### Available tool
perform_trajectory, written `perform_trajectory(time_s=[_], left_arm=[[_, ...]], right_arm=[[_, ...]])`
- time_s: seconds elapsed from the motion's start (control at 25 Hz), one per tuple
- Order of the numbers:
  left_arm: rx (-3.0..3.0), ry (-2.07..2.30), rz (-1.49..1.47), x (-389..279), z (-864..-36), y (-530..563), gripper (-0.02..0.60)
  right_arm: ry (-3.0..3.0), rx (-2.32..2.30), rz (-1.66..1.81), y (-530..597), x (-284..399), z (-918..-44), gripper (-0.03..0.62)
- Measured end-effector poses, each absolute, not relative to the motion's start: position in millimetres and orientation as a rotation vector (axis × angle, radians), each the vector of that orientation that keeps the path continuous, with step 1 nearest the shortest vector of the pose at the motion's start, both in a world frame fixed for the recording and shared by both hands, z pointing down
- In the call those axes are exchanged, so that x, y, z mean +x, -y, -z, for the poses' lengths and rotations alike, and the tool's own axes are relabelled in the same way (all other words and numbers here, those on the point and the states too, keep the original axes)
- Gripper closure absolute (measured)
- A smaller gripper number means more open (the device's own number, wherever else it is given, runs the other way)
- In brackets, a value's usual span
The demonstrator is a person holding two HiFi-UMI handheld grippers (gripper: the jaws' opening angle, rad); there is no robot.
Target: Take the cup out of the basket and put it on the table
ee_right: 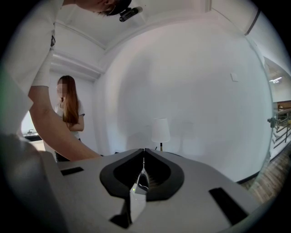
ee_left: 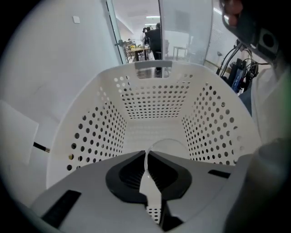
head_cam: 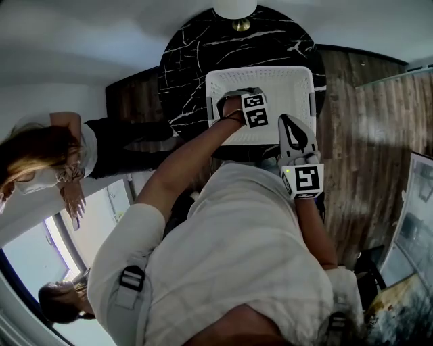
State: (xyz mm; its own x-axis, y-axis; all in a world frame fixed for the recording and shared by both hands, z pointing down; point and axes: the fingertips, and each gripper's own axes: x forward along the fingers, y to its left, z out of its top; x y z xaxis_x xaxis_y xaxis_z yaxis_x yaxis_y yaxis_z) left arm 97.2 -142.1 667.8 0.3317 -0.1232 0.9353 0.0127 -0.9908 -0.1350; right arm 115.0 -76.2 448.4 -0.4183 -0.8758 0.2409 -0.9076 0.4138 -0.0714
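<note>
A white perforated basket (head_cam: pixel 262 71) stands on the round black marble table (head_cam: pixel 189 67). My left gripper (head_cam: pixel 242 101) reaches down into the basket. In the left gripper view its jaws (ee_left: pixel 147 154) are shut on the thin rim of a clear cup (ee_left: pixel 169 142), which sits low inside the basket (ee_left: pixel 104 123). The head view hides the cup under the gripper. My right gripper (head_cam: pixel 289 125) hovers at the basket's near edge, outside it. Its jaws (ee_right: pixel 144 151) are shut with nothing between them, pointing at a white wall.
A white lamp (head_cam: pixel 235 8) stands at the table's far edge, also seen as a lamp (ee_right: pixel 160 129) in the right gripper view. A long-haired person (head_cam: pixel 47 155) stands to the left. Wooden floor (head_cam: pixel 365 135) lies to the right.
</note>
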Motion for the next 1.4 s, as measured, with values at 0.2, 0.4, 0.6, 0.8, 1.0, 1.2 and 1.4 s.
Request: perform_trajectory(time_s=[0.2, 0.4, 0.6, 0.8, 1.0, 1.2, 1.4], left_arm=[[-2.495, -0.186, 1.681, 93, -628, 142, 0.558], [-2.524, -0.295, 1.592, 83, -580, 144, 0.558], [-2.58, -0.377, 1.485, 72, -542, 128, 0.558], [-2.602, -0.51, 1.399, 56, -504, 111, 0.558], [-2.618, -0.658, 1.352, 28, -481, 101, 0.558], [-2.622, -0.826, 1.36, -11, -476, 100, 0.558], [-2.612, -1.004, 1.37, -54, -465, 102, 0.558]], right_arm=[[2.521, 1.556, -0.273, 79, 110, -448, 0.582], [2.548, 1.523, -0.254, 82, 103, -443, 0.582], [2.582, 1.48, -0.223, 82, 95, -439, 0.582], [2.615, 1.436, -0.229, 85, 86, -437, 0.582], [2.662, 1.353, -0.221, 89, 66, -439, 0.582], [2.713, 1.25, -0.209, 93, 41, -439, 0.582], [2.764, 1.134, -0.21, 95, 14, -438, 0.582]])
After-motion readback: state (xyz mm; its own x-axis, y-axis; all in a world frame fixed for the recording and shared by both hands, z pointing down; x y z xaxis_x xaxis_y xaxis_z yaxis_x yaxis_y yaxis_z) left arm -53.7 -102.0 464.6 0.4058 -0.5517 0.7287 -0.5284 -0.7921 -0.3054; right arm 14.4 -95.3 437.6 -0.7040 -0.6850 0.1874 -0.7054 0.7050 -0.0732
